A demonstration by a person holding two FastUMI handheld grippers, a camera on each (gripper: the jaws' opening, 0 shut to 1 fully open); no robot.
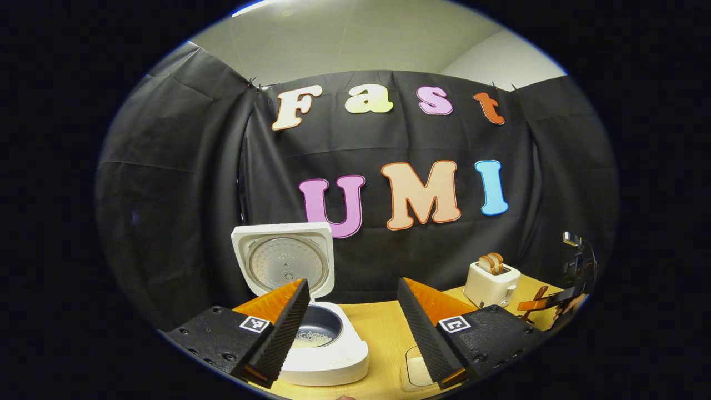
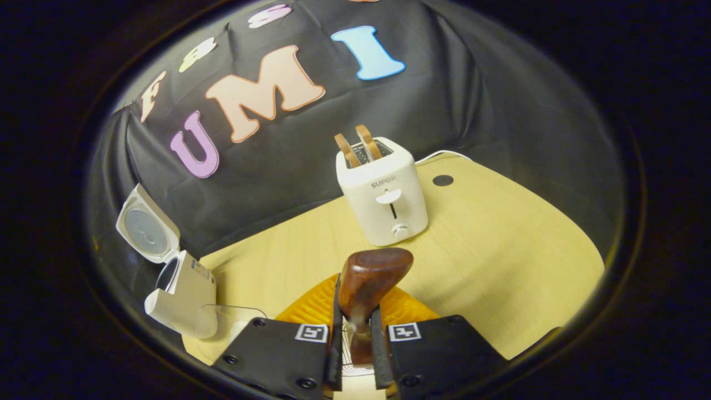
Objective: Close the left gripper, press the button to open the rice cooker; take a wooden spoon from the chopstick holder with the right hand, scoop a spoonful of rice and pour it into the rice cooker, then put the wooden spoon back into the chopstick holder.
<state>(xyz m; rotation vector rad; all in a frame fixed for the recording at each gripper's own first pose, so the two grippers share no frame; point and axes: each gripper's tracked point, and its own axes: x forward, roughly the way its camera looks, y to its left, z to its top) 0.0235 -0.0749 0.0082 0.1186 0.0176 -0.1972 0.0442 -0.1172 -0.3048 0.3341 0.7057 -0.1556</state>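
1. Rice cooker at lower left of the left gripper view, lid tipped up and back. Button step judged done.
2. Inner pot exposed, pale rice grains lying at the bottom. Whether these came from the spoon: cannot tell.
3. Left gripper at bottom centre of its own view, fingers spread wide, nothing between them, cooker just behind the left finger.
4. Right gripper at bottom centre of the right gripper view, fingers drawn narrow and pressed on both sides of the wooden spoon. Spoon bowl standing up above the fingertips, no rice seen on it.
5. Right gripper also seen at the far right edge of the left gripper view, spoon in its grip, well apart from the cooker.
6. Judged stage: spoon taken from the holder; either heading for the rice or already emptied. Return to the chopstick holder outstanding.
7. Clear container at lower left of the right gripper view, beside the cooker; contents not legible.
8. Writing: "SUPOR" on the front of the white toaster, upper centre of the right gripper view. Panel on the cooker side too small to read.
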